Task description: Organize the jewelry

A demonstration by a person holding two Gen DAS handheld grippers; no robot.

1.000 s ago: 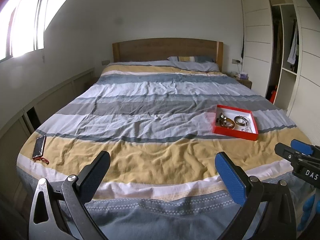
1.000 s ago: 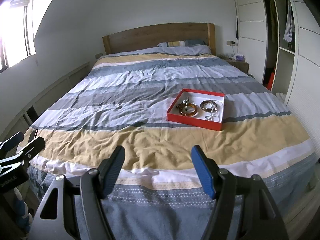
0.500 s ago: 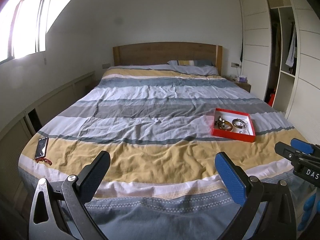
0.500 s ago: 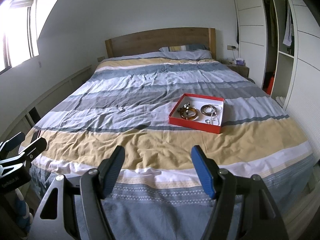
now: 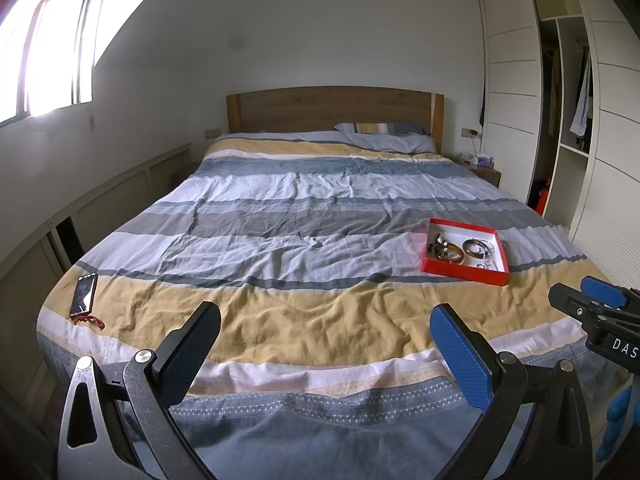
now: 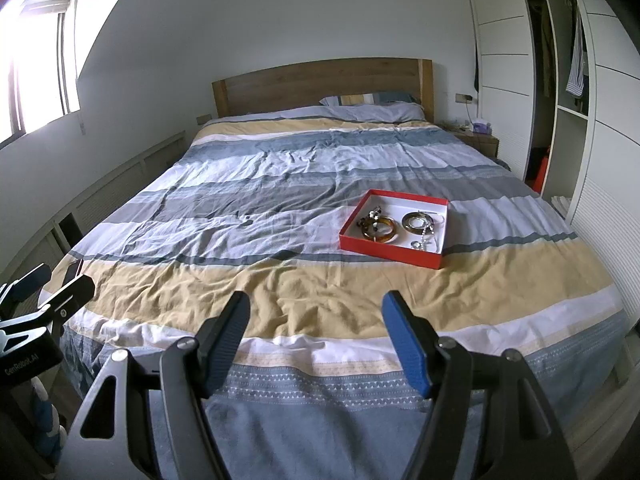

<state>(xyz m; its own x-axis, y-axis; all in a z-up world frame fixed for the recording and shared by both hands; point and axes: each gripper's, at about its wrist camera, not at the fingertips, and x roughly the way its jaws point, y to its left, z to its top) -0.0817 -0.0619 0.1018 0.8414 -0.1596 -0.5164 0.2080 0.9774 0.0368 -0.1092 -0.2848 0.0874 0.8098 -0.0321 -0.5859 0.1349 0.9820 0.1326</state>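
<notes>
Bedroom, striped bed (image 6: 280, 184). Red tray (image 6: 390, 253) on right side, amber bangle (image 6: 379, 229), metal ring (image 6: 417, 221), small pieces inside. Left gripper (image 5: 325, 338), right gripper (image 6: 315, 328): jaws wide, empty, well short of tray. Sorted or awaiting sorting: can't tell.

Only two bits of lettering are showing. In the left wrist view, white capitals "DAS" are reading on the black body of the right hand-held gripper (image 5: 600, 304) at the far right edge, and the frame is cutting the word off. In the right wrist view, white letters that seem to read "CenRobot.AI", partly blurred, are sitting on the black body of the left hand-held gripper (image 6: 44, 284) at the near left.
</notes>
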